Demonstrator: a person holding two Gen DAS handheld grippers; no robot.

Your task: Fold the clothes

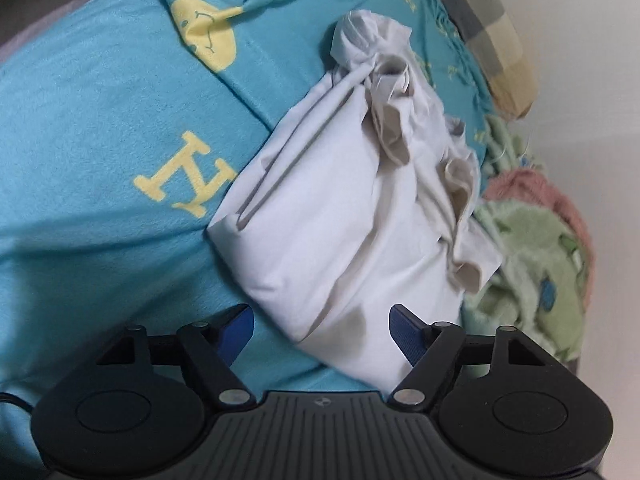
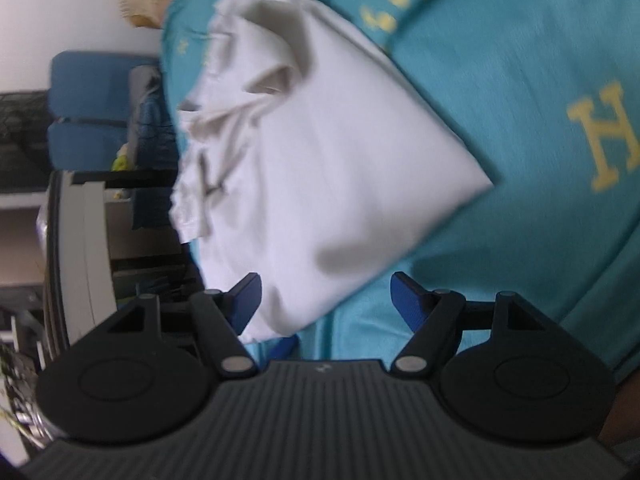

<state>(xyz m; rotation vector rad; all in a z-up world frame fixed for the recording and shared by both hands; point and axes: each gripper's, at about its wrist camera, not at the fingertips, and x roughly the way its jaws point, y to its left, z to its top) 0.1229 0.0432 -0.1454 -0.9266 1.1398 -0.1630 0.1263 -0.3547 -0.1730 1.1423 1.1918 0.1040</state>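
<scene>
A white garment (image 1: 344,216) lies folded into a rough packet on a teal blanket (image 1: 100,120) with yellow letters and a smiley face. Its far end is bunched and crumpled. My left gripper (image 1: 322,330) is open, its blue fingertips (image 1: 404,330) on either side of the packet's near corner, holding nothing. In the right wrist view the same white garment (image 2: 320,152) lies on the teal blanket (image 2: 540,60). My right gripper (image 2: 325,300) is open over the garment's near edge, holding nothing.
A plaid pillow (image 1: 488,40) and a green and pink fleece blanket (image 1: 536,248) lie beyond the garment by a white wall. In the right wrist view, blue seat cushions (image 2: 92,112) and shelves with clutter (image 2: 80,240) stand past the bed's edge on the left.
</scene>
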